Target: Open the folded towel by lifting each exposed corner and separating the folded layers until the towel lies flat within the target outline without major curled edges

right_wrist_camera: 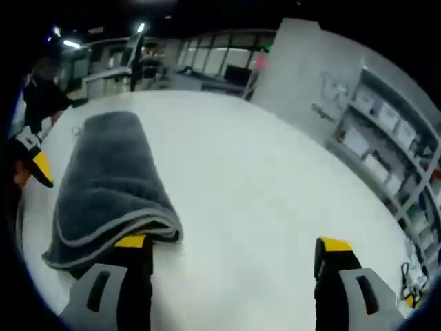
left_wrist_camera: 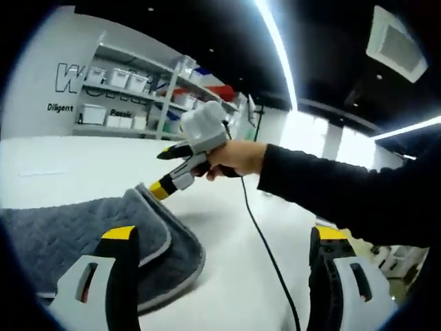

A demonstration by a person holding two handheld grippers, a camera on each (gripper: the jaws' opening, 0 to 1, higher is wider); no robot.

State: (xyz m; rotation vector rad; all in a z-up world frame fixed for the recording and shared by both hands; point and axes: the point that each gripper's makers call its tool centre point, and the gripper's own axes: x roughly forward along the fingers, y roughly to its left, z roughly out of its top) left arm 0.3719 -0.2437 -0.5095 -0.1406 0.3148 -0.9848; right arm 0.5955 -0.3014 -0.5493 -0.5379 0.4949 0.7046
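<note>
A grey quilted towel (left_wrist_camera: 69, 234) lies folded on the white table (left_wrist_camera: 227, 207), its thick folded edge rising at the lower left. My left gripper (left_wrist_camera: 224, 238) stands open above the table, its left jaw over the towel. A hand holds my right gripper (left_wrist_camera: 162, 172) open just above the towel's far fold. In the right gripper view the folded towel (right_wrist_camera: 110, 186) stretches away on the left. My right gripper (right_wrist_camera: 231, 245) is open, its left jaw beside the towel's near rolled edge. One yellow-tipped finger (right_wrist_camera: 38, 165) of the left gripper shows at the far left.
A black cable (left_wrist_camera: 269, 255) trails from the right gripper across the table. Shelves with plastic bins (left_wrist_camera: 124, 89) stand against the back wall, and the same shelves (right_wrist_camera: 386, 152) appear at the right. A person (right_wrist_camera: 41, 96) stands at the table's left end. Bare white tabletop (right_wrist_camera: 275, 179) spreads right of the towel.
</note>
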